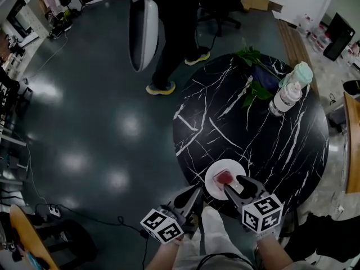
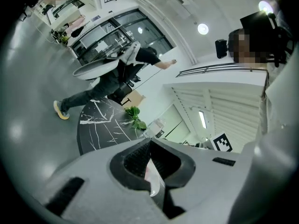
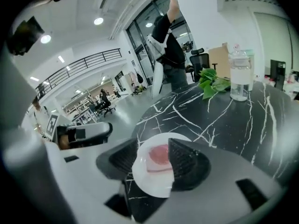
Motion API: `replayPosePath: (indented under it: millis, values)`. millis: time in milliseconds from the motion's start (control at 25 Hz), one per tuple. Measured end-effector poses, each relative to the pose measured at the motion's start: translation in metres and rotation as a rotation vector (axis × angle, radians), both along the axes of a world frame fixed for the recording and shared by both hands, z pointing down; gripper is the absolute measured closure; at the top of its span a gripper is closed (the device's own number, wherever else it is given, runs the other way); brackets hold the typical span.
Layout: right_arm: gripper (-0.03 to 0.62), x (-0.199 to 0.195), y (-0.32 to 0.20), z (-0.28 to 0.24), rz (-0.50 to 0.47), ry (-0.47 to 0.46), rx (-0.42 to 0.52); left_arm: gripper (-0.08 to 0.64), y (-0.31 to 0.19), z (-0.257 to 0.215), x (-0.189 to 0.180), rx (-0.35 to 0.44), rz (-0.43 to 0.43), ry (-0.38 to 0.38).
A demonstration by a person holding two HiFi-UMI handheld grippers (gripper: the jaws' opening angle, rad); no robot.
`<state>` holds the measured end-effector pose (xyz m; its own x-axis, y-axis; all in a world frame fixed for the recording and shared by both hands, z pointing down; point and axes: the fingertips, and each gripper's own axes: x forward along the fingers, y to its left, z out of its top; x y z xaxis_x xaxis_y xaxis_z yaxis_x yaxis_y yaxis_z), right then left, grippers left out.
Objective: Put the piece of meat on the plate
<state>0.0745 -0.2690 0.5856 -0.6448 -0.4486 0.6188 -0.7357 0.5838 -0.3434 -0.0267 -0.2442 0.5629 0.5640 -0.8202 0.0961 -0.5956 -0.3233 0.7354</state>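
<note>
Hovering right tongs (image 3: pixel 153 144): jaws wide apart, gripping nothing, one either side of the piece of meat (image 3: pixel 159 156). Meat lies on the white plate (image 3: pixel 148 183), near edge of the black marbled surface (image 3: pixel 224 120). Left tongs (image 2: pixel 149 143): jaws together, just left of the plate.

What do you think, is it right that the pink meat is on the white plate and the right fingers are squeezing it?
Not quite. The right fingers are open, not squeezing the meat; the right gripper view shows them spread apart. The pink meat is on the white plate.
</note>
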Motion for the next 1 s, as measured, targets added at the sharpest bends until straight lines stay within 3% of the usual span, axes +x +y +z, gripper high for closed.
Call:
replayPosePath:
  millis: [160, 280, 480, 840, 1000]
  values:
    - [0.397, 0.003, 0.018, -0.014, 0.003, -0.002, 0.016, 0.551, 0.011, -0.011, 0.0, 0.027, 0.018, 0.002]
    - [0.504, 0.001, 0.034, -0.027, 0.011, -0.024, 0.025, 0.551, 0.021, -0.022, 0.0, 0.041, 0.037, -0.001]
    - [0.569, -0.005, 0.065, -0.05, 0.01, -0.056, 0.055, 0.551, 0.047, -0.041, 0.001, 0.056, 0.058, 0.025]
    - [0.581, -0.009, 0.116, -0.089, 0.062, -0.113, 0.134, 0.551, 0.097, -0.063, -0.003, 0.104, 0.103, 0.045]
    - [0.581, -0.01, 0.129, -0.106, 0.075, -0.132, 0.182, 0.551, 0.101, -0.084, -0.004, 0.171, 0.119, 0.029]
